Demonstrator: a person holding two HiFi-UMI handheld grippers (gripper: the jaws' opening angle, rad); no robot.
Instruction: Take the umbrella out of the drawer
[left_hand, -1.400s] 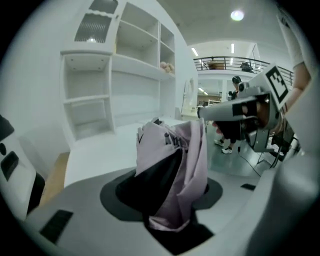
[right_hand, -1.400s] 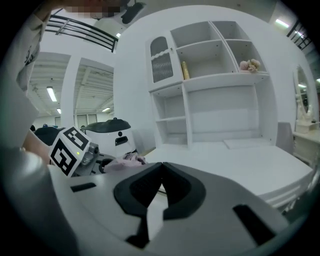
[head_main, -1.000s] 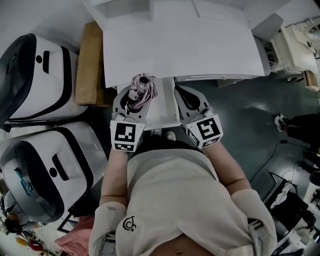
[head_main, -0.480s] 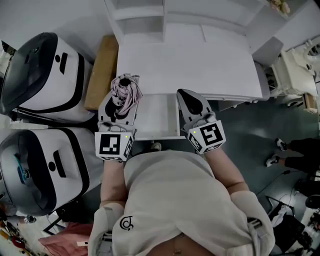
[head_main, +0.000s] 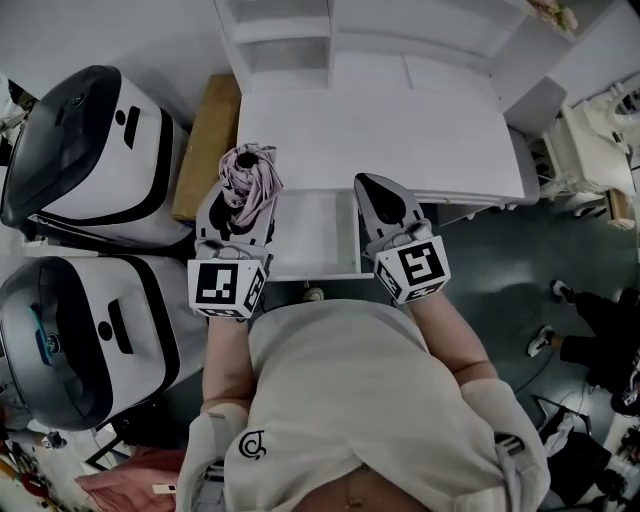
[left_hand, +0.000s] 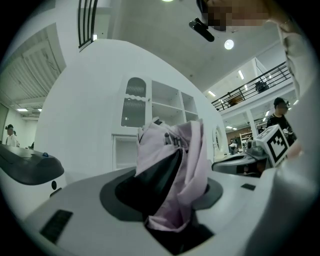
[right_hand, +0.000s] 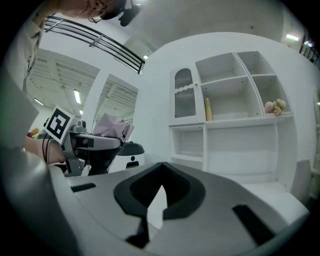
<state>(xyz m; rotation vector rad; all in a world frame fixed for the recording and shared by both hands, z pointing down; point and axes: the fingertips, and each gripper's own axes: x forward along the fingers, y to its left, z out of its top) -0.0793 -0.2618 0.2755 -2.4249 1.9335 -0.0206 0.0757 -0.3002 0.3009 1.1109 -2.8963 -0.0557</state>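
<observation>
A folded pink umbrella (head_main: 250, 172) sticks up between the jaws of my left gripper (head_main: 240, 195), which is shut on it. In the left gripper view its crumpled fabric (left_hand: 175, 170) fills the gap between the dark pads. The umbrella hangs over the left edge of the white desk (head_main: 400, 130), beside the pulled-out white drawer (head_main: 315, 268). My right gripper (head_main: 378, 190) hovers over the drawer's right side, its jaws closed to a point with nothing held (right_hand: 160, 175). From the right gripper view the umbrella (right_hand: 112, 126) shows off to the left.
Two large white-and-black pods (head_main: 85, 150) (head_main: 80, 330) stand left of the desk, with a brown cardboard box (head_main: 205, 140) between them and the desk. White open shelves (right_hand: 235, 110) rise behind the desk. A person's shoes (head_main: 555, 340) show on the dark floor at right.
Both grippers have risen, the left still shut on the umbrella, which has come up and leftward out of the drawer. Over the last half second hardly anything moved.
</observation>
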